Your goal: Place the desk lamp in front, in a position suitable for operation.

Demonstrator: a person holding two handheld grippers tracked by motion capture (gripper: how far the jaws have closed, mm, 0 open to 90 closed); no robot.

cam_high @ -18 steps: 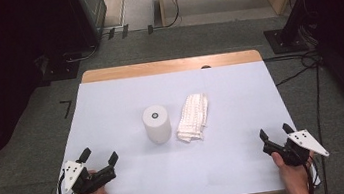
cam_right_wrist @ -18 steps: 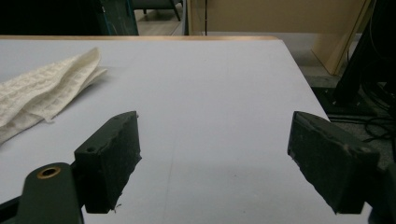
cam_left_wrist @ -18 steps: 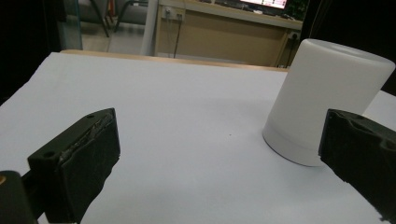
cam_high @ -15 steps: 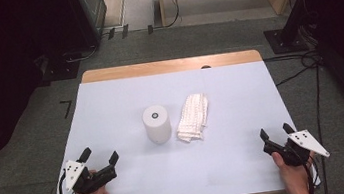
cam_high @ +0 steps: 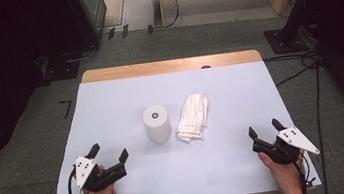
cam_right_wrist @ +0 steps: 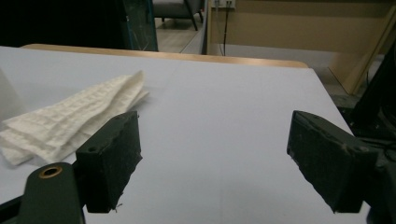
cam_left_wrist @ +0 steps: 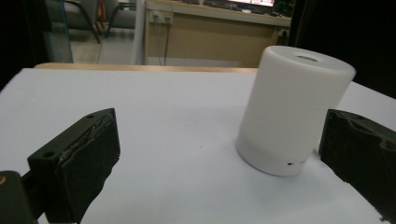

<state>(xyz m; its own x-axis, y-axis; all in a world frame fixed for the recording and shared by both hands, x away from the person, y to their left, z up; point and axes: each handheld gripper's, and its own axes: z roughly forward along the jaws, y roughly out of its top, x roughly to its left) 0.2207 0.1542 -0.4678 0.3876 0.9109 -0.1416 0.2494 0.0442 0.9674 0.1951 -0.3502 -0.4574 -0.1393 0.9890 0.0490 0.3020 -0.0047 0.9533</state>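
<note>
Your left claw (cam_high: pixel 109 156), jaws spread and empty, sits near-left of the upright white cylinder (cam_high: pixel 157 124) at mid-surface (cam_high: pixel 110 100). Your right claw (cam_high: pixel 264 130), equally spread, lies farther off, beyond the folded cloth (cam_high: pixel 193 117).

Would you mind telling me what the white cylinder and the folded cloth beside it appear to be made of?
The white cylinder looks like matte, slightly translucent plastic: smooth, even walls, a seam near its base and a small hole in the top. The folded cloth seems to be a soft woven or paper towel, judging by its waffle-like texture and limp folds; which of the two is unclear.
</note>
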